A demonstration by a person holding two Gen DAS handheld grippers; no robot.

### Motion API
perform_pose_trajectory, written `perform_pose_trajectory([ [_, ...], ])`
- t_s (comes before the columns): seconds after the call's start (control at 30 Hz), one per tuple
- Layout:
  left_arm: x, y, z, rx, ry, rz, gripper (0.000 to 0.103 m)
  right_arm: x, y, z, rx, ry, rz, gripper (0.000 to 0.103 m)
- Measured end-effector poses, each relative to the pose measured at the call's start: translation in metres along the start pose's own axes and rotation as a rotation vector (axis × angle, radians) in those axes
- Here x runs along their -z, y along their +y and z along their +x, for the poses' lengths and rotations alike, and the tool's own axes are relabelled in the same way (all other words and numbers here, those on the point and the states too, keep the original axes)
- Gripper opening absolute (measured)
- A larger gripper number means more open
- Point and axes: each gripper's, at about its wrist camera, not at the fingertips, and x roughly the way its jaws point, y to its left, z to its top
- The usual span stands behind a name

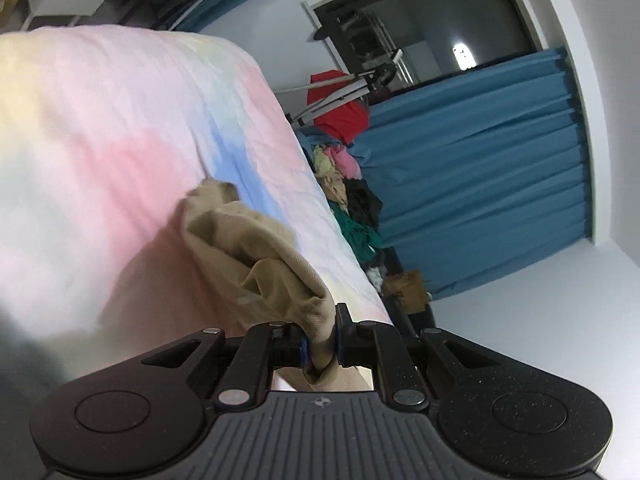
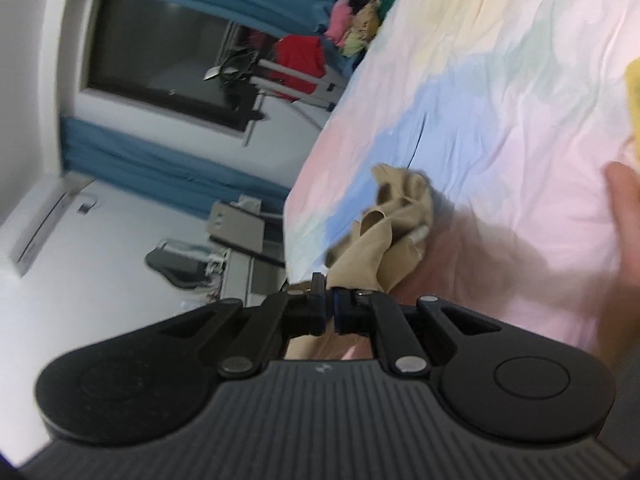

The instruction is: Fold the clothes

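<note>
A tan garment (image 1: 256,256) hangs bunched over the pastel rainbow sheet (image 1: 100,140). My left gripper (image 1: 320,344) is shut on a fold of it, the cloth pinched between the jaws. In the right wrist view the same tan garment (image 2: 384,232) is crumpled, with a small metal fastener showing. My right gripper (image 2: 329,304) is shut on its edge, just above the sheet (image 2: 500,92). Both views are tilted steeply.
A pile of mixed clothes (image 1: 348,196) lies at the sheet's far edge, also seen in the right wrist view (image 2: 360,20). A red cloth (image 1: 340,112) hangs on a stand. Blue curtains (image 1: 480,168) and a dark window (image 2: 160,60) lie beyond. A yellow item (image 2: 634,100) sits at right.
</note>
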Motion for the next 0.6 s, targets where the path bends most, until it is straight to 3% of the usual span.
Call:
perform_pose_trajectory([
  [0.13, 0.016, 0.008, -0.016, -0.029, 0.015, -0.043, 0.014, 0.001, 0.0, -0.019, 0.009, 0.016, 0.015, 0.007],
  [0.23, 0.006, 0.012, 0.007, -0.07, 0.015, -0.039, 0.016, -0.007, -0.006, -0.004, 0.041, 0.018, 0.038, 0.007],
  [0.47, -0.049, 0.016, 0.102, -0.173, -0.004, -0.044, 0.016, -0.051, -0.012, 0.083, 0.095, 0.001, 0.105, 0.007],
  [0.6, -0.076, 0.019, 0.147, -0.227, -0.013, 0.011, 0.016, -0.076, -0.02, 0.141, 0.15, -0.009, 0.112, 0.007],
])
